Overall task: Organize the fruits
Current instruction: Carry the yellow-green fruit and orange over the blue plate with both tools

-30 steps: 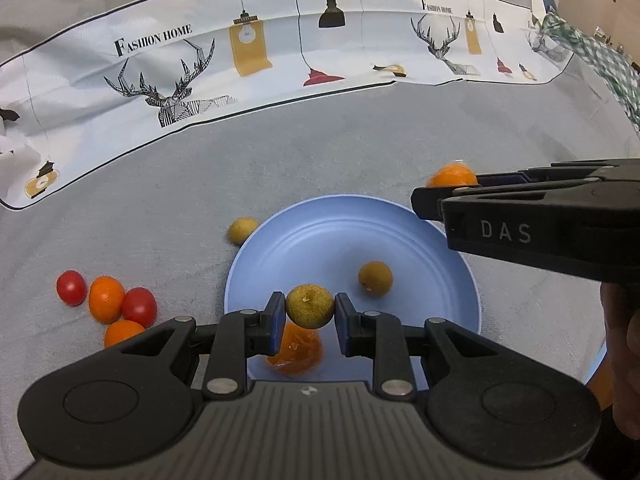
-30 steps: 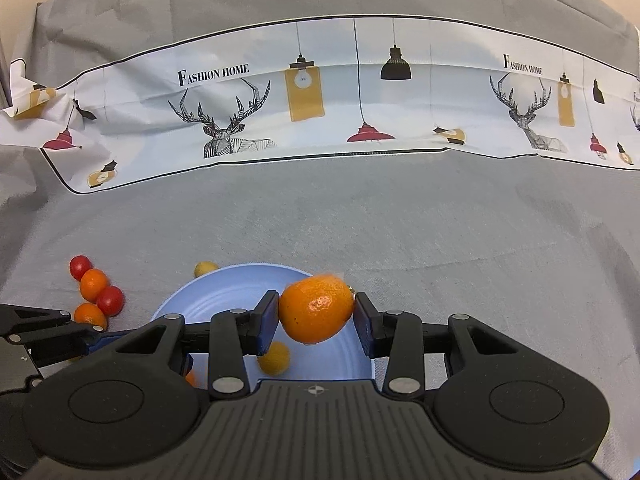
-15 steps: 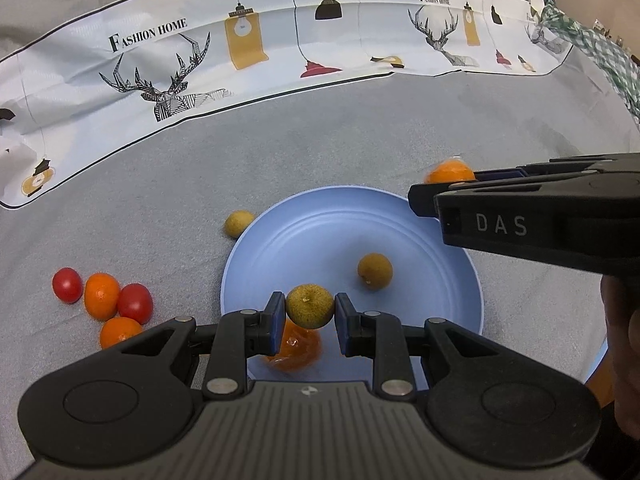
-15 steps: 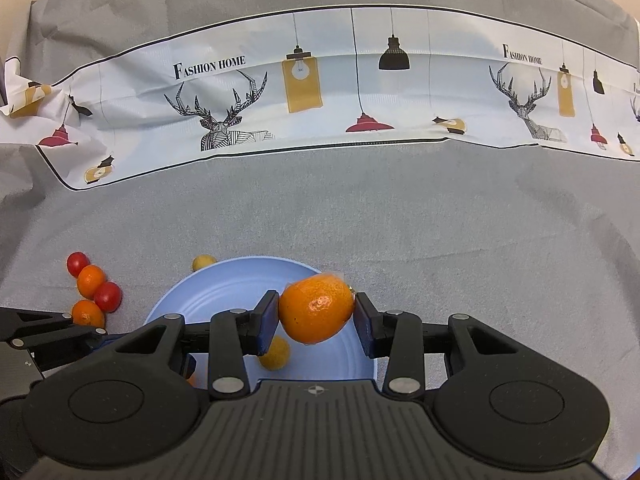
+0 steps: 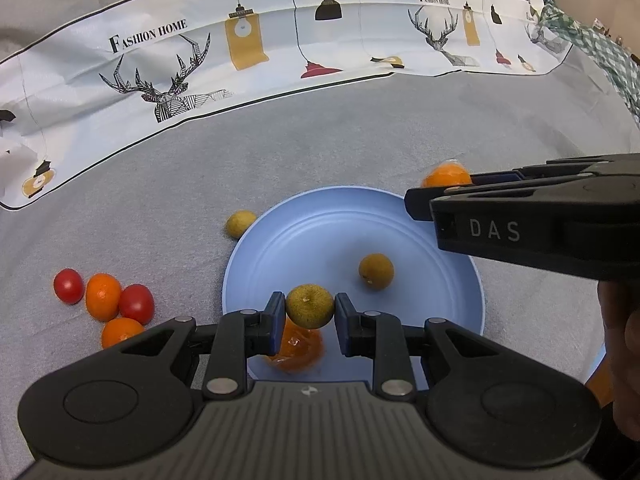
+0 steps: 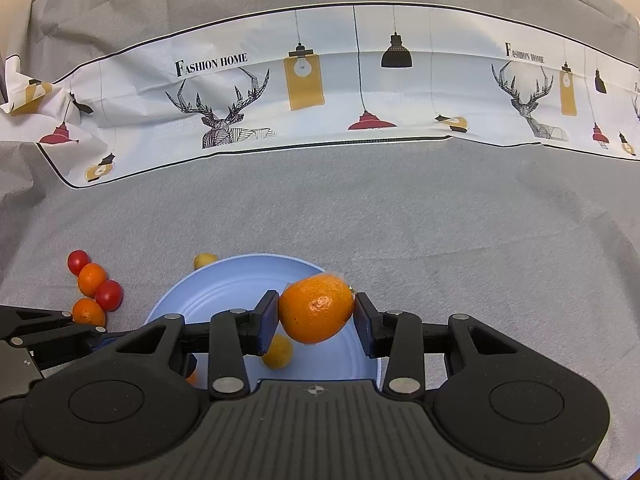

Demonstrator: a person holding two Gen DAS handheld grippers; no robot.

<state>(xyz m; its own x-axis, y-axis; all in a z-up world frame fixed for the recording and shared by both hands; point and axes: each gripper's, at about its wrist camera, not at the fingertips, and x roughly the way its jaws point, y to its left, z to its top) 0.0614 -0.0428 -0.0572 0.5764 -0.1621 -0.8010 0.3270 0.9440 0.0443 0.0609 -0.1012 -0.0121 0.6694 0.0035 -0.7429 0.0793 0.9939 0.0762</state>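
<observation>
My left gripper (image 5: 310,312) is shut on a small yellow-green fruit (image 5: 310,306) and holds it above the near part of the blue plate (image 5: 320,232). A wrapped orange (image 5: 298,350) and another yellow-green fruit (image 5: 376,271) lie on the plate. My right gripper (image 6: 316,314) is shut on a plastic-wrapped orange (image 6: 316,308) above the plate's right rim (image 6: 224,292); this gripper also shows from the side in the left wrist view (image 5: 416,200).
On the grey cloth left of the plate lie two cherry tomatoes (image 5: 136,304) and two small oranges (image 5: 103,295). A yellow fruit (image 5: 240,223) rests against the plate's far left rim. A printed white cloth (image 5: 240,60) runs along the back.
Both grippers keep their fruits. Both views have shifted slightly, with the plate sitting a little higher and closer in frame; the fruits on the cloth have not moved.
</observation>
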